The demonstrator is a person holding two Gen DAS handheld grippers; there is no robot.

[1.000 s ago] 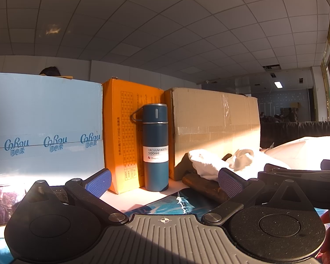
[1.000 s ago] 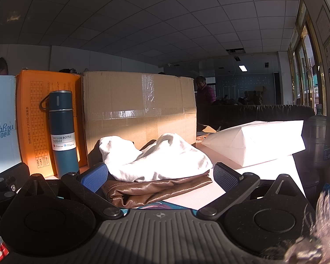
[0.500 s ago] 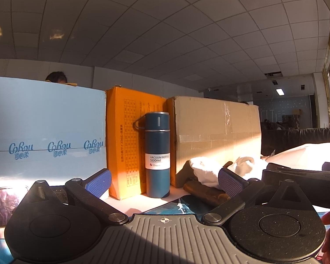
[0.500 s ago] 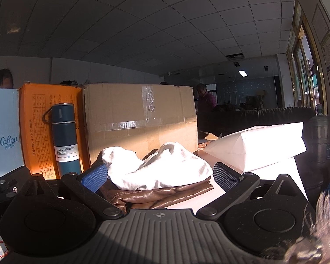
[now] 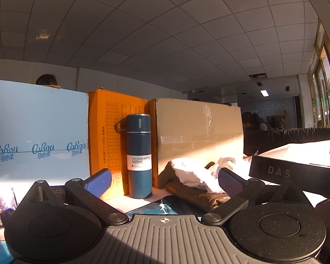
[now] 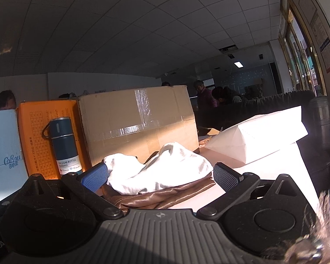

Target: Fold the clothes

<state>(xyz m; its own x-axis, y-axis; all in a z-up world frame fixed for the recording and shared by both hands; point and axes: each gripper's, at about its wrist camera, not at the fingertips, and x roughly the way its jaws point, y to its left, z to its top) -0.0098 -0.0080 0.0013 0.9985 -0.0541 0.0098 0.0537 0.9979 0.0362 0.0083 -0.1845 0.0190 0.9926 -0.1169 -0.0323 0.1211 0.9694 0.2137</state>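
A crumpled white garment (image 6: 158, 171) lies on top of a brown leather-like garment (image 6: 156, 199) on the table, in front of a cardboard box. My right gripper (image 6: 160, 177) is open and empty, its blue pads on either side of the pile, just short of it. In the left wrist view the white garment (image 5: 193, 173) and the brown one (image 5: 195, 194) lie ahead to the right. My left gripper (image 5: 164, 181) is open and empty, facing a blue vacuum bottle (image 5: 139, 156). The right gripper's black body (image 5: 292, 171) shows at the right.
Behind the clothes stand a taped cardboard box (image 6: 138, 123), an orange box (image 5: 107, 136) and a pale blue box (image 5: 37, 136). A white paper bag (image 6: 259, 136) lies at the right. A water jug (image 6: 323, 123) stands far right. People sit in the background.
Both grippers have risen and tilted slightly, so the boxes and bottle sit lower in view. The right gripper has moved closer to the clothes pile. Both stay open.
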